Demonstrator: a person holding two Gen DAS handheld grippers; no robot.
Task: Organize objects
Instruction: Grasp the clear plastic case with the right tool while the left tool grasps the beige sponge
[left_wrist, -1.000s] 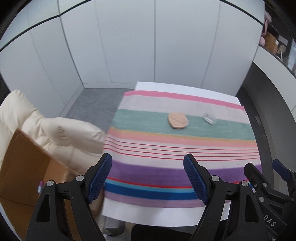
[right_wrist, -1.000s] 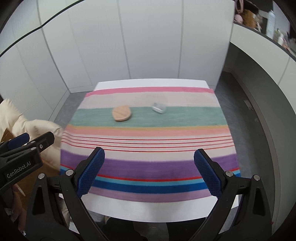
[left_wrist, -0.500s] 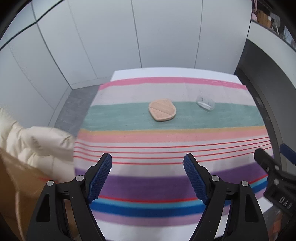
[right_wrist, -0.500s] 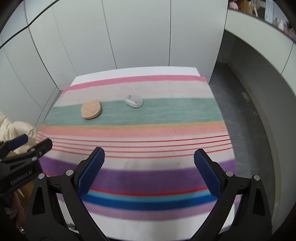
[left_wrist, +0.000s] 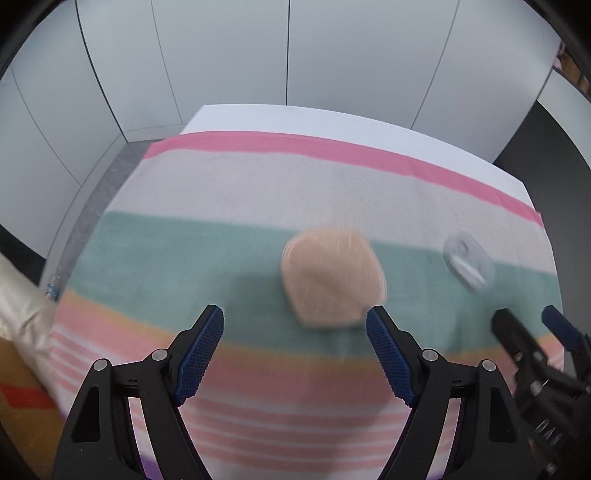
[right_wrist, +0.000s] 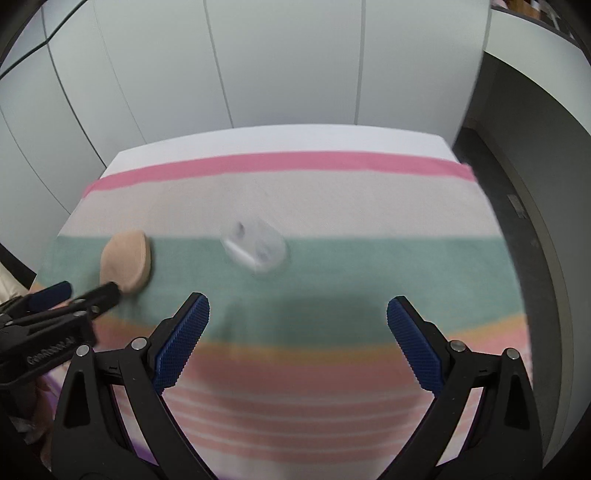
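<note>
A peach rounded flat pad (left_wrist: 332, 277) lies on the green stripe of a striped cloth (left_wrist: 258, 192); it also shows in the right wrist view (right_wrist: 127, 262). A small clear plastic case (left_wrist: 467, 260) lies to its right, seen in the right wrist view (right_wrist: 255, 249) too. My left gripper (left_wrist: 295, 339) is open and empty, just short of the pad. My right gripper (right_wrist: 295, 332) is open and empty, a little short of the clear case. Both views are blurred by motion.
The cloth covers a white table (left_wrist: 295, 114) that stands against pale wall panels. A cream padded jacket (left_wrist: 18, 306) and a brown cardboard box (left_wrist: 22, 406) sit at the left. The right gripper (left_wrist: 532, 354) shows at the right of the left wrist view.
Both grippers have moved forward over the cloth toward the pad and the clear case, which now look much larger. Both stay open.
</note>
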